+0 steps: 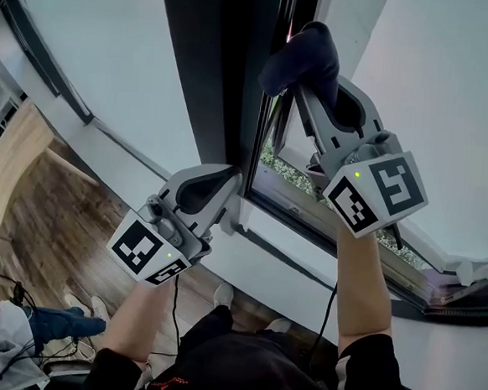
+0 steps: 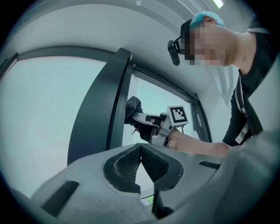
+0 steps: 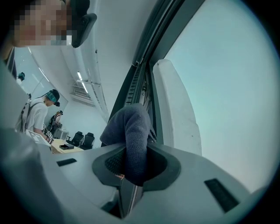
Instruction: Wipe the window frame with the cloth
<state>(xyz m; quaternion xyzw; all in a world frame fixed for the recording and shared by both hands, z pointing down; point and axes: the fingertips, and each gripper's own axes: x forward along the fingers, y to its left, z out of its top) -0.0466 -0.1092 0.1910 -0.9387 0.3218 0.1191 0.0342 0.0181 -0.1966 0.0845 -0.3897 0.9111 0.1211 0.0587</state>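
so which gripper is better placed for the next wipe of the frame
Right. The right gripper is shut on the cloth, held up at the dark frame. The left gripper is shut with nothing in it and sits lower, so it probably can't wipe.

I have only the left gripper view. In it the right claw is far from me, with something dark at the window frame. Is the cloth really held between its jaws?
Observer: Yes. The right gripper view shows the right claw shut on the grey cloth.
Operator: What is next to the cloth there?
Observer: A white sash stands close beside it; the cloth lies at the dark channel of the window frame.
Operator: Where is my left claw?
Observer: In the head view the left claw is near the frame's lower corner, well below the cloth.
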